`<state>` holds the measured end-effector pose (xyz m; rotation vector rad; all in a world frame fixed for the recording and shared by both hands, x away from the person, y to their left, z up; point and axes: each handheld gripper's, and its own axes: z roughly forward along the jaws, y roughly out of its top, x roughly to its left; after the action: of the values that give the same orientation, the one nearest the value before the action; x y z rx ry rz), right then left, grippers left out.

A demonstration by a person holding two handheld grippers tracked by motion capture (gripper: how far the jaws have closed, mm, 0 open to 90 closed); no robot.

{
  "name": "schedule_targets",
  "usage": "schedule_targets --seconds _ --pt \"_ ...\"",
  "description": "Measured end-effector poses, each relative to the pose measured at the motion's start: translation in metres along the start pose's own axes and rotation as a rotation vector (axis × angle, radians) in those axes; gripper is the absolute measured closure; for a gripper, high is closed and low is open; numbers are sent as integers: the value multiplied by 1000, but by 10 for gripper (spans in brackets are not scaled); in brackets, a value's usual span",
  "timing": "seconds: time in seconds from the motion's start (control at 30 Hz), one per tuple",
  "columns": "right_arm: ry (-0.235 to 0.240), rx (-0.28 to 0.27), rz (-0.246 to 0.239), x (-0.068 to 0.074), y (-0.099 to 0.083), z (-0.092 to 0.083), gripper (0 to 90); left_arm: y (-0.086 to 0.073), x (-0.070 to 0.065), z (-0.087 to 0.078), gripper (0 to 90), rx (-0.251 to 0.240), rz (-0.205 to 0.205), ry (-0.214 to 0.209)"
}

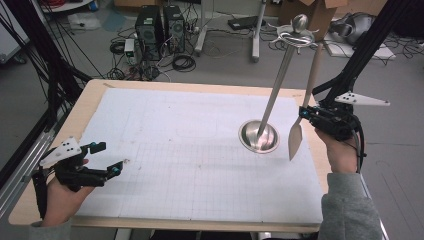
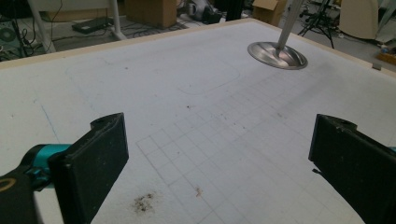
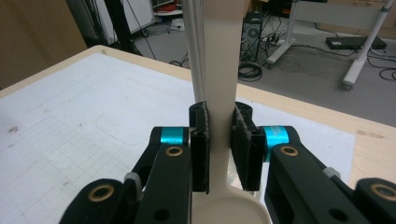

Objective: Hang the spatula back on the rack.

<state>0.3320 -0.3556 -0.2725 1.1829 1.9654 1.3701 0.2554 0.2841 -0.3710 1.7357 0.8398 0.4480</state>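
Now | right tool (image 1: pixel 306 114) is clamping spatula (image 1: pixel 296 137) beside stand (image 1: pixel 258 136) | left tool (image 1: pixel 111 159) is idling apart | next: likely hanging it on rack (image 1: pixel 296 36)

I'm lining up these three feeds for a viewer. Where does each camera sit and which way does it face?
High view: above the person's side, looking forward and down on the table; both hands, left gripper, right gripper.
Left gripper view: low over the table, between its open jaws toward the metal stand.
Right gripper view: along its jaws, clamped on the cream spoon.
Shared: high and left gripper views show the stand; high and right, the spoon.
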Motion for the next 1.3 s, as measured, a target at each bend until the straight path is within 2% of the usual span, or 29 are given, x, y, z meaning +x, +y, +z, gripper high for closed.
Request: schedule_targets --seconds 0.57,0.8,0.93,1.17,1.3 --pt "9 5 -7 -2 2 12 788 -1 0 -1 52 5 -2 3" --pt "13 -12 -11 -3 1 12 784 -1 0 -1 52 4 0 3" --pt "27 -21 -5 -4 -1 13 775 -2 0 0 52 11 1 3" --pt "26 -32 7 -4 -1 13 738 -2 0 1 52 10 2 3" --pt "32 -30 -4 -4 -1 14 716 -2 1 0 52 9 -4 4"
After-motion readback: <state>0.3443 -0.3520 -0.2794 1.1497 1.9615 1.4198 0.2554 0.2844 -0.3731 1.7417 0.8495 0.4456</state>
